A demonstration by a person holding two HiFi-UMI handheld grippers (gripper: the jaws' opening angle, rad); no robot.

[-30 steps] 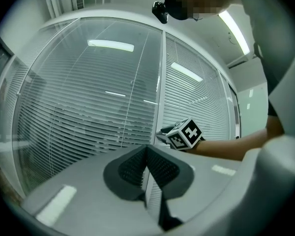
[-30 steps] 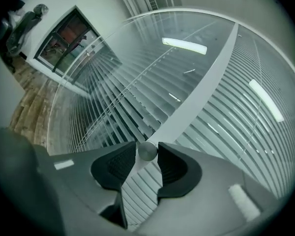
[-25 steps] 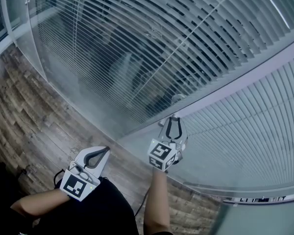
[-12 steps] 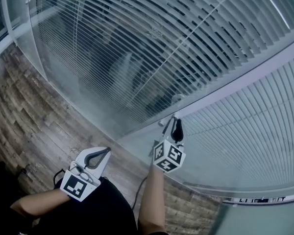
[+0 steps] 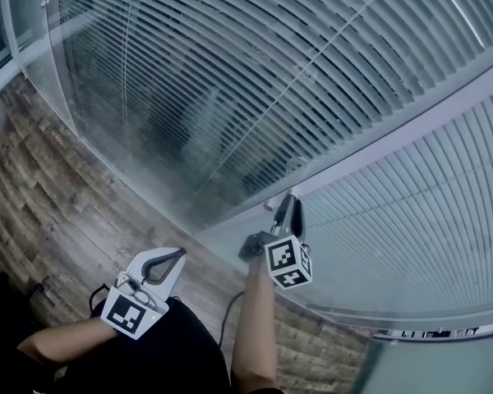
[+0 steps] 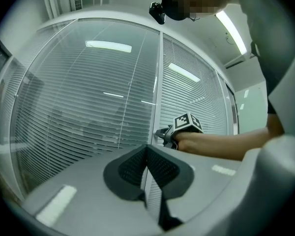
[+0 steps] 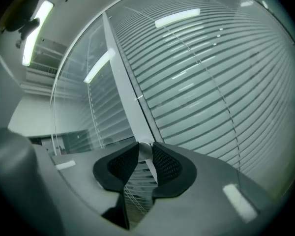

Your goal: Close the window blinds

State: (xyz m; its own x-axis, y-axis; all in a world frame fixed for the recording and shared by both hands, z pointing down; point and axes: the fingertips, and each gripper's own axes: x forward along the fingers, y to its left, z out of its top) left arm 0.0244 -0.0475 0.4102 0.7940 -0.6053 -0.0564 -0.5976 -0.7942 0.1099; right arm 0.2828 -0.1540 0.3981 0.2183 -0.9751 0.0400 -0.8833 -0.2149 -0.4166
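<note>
Slatted window blinds [image 5: 255,80] hang behind glass left of a pale mullion [image 5: 378,150]; their slats are tilted, with dark gaps showing. A second blind [image 5: 411,220] to the right looks flat and pale. My right gripper [image 5: 290,203] points level at the mullion and is shut on a small silver knob [image 7: 143,151], seen between its pad tips. Its jaws closed in over the last second and have just eased slightly, the knob still between them. My left gripper [image 5: 174,257] hangs back over the floor, shut and holding nothing [image 6: 147,149].
Wood-plank floor [image 5: 49,195] runs along the glass at the left. A window sill [image 5: 427,333] lies at the lower right. The person's dark clothing and a thin cable [image 5: 234,335] fill the bottom of the head view.
The right gripper has rolled about its own axis, its marker cube turning over, with the jaws staying at the knob. The left blind's dark gaps look narrower. The left gripper has not moved.
</note>
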